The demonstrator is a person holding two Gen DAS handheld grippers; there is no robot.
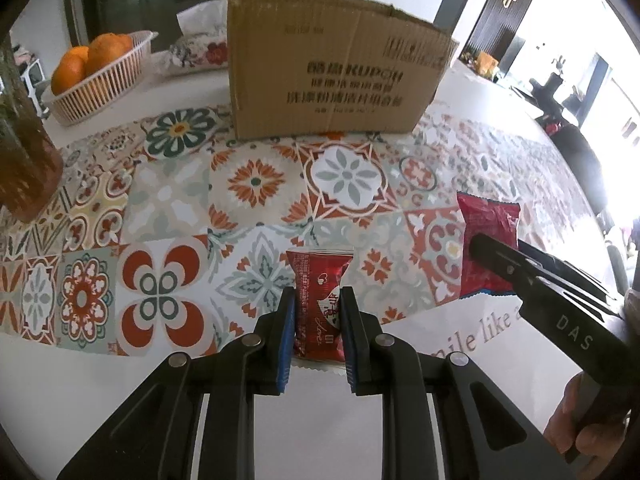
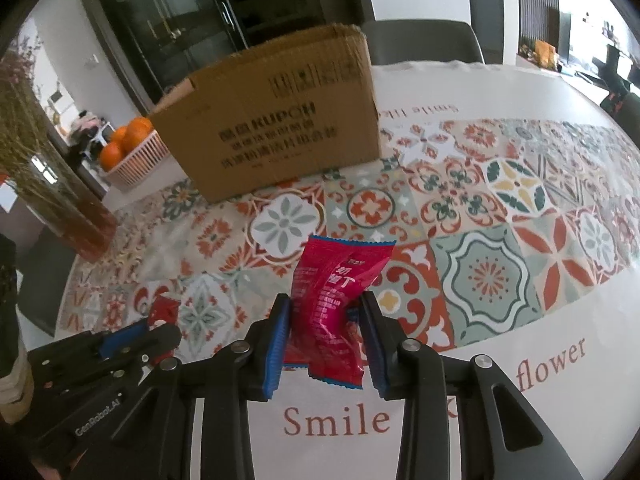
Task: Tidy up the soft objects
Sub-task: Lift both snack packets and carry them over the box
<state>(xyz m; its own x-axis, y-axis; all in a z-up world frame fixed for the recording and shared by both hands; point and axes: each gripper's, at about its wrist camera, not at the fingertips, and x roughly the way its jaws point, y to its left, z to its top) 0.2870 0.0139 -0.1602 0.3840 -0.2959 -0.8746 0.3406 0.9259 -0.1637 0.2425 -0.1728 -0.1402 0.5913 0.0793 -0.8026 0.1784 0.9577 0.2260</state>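
We hold one red packet [image 1: 320, 304] in the left gripper [image 1: 319, 320] and another [image 2: 332, 312] in the right gripper [image 2: 326, 332], jaws closed on each near the bench's front edge, neither yet in the box [image 1: 336, 72].

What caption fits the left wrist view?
Left gripper clamps a red foil snack packet before a brown cardboard box on the patterned tablecloth.
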